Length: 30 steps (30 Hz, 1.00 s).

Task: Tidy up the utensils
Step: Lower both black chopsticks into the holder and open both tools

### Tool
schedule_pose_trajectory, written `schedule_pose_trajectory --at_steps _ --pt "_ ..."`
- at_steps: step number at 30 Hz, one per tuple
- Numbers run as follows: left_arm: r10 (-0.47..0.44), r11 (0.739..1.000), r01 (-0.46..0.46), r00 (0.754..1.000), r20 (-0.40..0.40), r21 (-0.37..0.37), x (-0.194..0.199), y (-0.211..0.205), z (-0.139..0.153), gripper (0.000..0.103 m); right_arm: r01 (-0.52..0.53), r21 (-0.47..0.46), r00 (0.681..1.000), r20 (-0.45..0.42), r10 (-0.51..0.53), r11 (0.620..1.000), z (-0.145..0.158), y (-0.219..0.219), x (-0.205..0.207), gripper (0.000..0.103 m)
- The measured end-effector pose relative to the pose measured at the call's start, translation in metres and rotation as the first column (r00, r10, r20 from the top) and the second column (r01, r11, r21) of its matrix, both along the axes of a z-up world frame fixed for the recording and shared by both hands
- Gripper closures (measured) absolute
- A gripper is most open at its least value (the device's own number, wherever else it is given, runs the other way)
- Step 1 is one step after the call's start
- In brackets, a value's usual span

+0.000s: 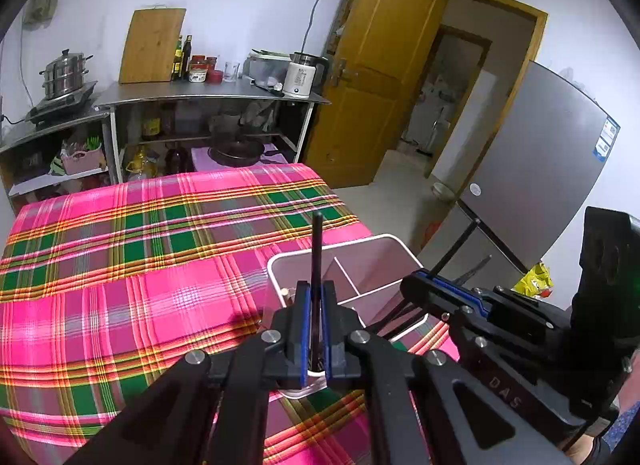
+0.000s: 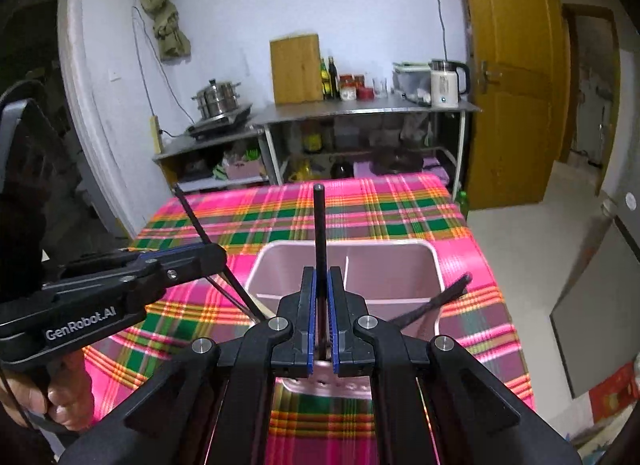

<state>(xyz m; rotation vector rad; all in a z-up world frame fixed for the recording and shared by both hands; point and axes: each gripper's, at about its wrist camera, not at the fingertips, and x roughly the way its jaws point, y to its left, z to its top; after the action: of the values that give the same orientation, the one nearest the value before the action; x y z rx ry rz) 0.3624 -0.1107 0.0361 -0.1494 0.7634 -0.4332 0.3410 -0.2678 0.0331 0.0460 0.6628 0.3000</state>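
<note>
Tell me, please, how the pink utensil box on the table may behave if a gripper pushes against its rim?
The pink utensil box looks thin-walled and almost empty, so probably light and apt to slide on the plaid tablecloth. It is wide and low, so it is unlikely to tip. The black utensil leaning inside might shift.

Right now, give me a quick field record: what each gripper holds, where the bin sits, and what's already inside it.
left gripper: shut on a thin black chopstick, standing upright over the bin
right gripper: shut on a second black chopstick, also upright
bin: pale pink rectangular plastic utensil holder with white dividers, on the pink and green plaid tablecloth
bin contents: one dark utensil leaning against the right rim
status: neither held chopstick released yet
</note>
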Motion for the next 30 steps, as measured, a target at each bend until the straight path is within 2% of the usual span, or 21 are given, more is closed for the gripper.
schedule_pose_trajectory --at_steps 5,8,11,21,30 --pt "0.0 1.0 0.0 1.0 0.0 -0.021 -0.008 0.006 0.001 0.097 0.01 0.024 1.0 -0.009 -0.01 1.0 0.002 -0.009 -0.006 0.097" --pt "-0.003 1.0 0.004 1.0 0.017 -0.023 -0.018 0.008 0.007 0.095 0.013 0.024 1.0 0.008 -0.013 1.0 0.008 -0.009 -0.013 0.089" --pt "-0.008 1.0 0.008 0.999 0.038 -0.024 -0.029 0.01 0.013 0.092 0.007 0.02 0.999 0.033 -0.007 1.0 0.016 -0.007 -0.023 0.086" --pt "0.0 1.0 0.0 0.995 0.101 0.001 -0.073 0.019 0.027 0.092 0.01 -0.031 0.995 0.102 -0.007 0.999 0.032 0.002 -0.065 0.085" --pt "0.027 1.0 -0.027 0.993 0.116 0.001 -0.111 0.033 0.029 0.092 -0.018 -0.042 0.991 0.129 0.023 0.999 0.033 0.014 -0.098 0.085"
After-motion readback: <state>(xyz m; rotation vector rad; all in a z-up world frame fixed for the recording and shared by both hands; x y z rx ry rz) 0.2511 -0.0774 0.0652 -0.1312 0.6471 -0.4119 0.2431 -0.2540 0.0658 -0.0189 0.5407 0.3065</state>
